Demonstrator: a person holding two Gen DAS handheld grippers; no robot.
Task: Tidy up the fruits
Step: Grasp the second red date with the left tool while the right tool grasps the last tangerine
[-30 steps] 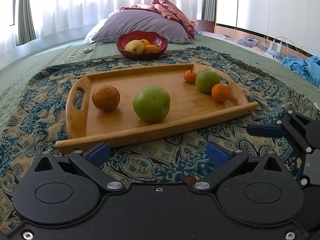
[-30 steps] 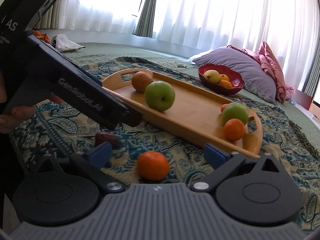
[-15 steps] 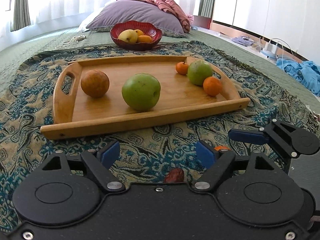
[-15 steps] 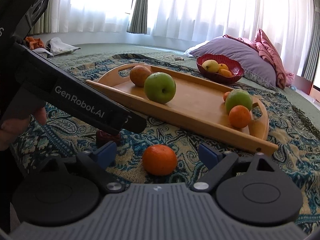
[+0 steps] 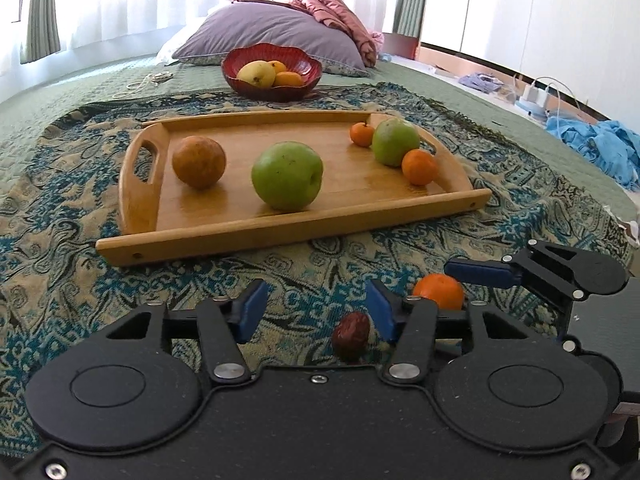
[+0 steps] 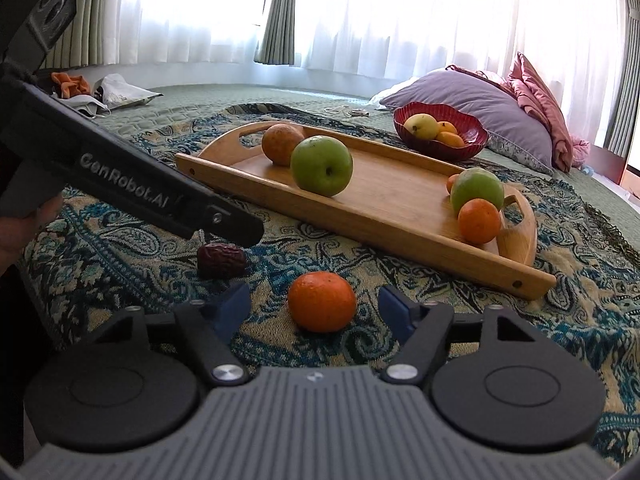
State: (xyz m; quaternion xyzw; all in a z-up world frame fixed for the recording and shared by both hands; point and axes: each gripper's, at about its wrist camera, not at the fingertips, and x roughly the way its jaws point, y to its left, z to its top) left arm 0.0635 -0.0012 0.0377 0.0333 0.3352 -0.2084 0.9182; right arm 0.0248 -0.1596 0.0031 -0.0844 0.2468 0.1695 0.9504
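A wooden tray (image 5: 280,236) (image 6: 400,224) on the patterned blanket holds a brown fruit (image 5: 199,162), two green apples (image 5: 287,175) (image 5: 395,141) and two small oranges (image 5: 419,167). A loose orange (image 6: 322,301) (image 5: 439,291) lies on the blanket between my right gripper's (image 6: 314,306) open fingers. A dark red date (image 5: 351,335) (image 6: 221,260) lies just inside my left gripper (image 5: 314,312), which is open and empty. A red bowl (image 5: 272,69) (image 6: 440,130) with yellow and orange fruit stands behind the tray.
A purple pillow (image 5: 272,32) and pink cloth lie behind the bowl. Blue clothes (image 5: 596,148) and a charger lie at the right. The left gripper's body (image 6: 120,184) crosses the right wrist view.
Both grippers have lowered toward the blanket. The date has come further between the left fingers, and the loose orange sits deeper between the right fingers. Both stay open.
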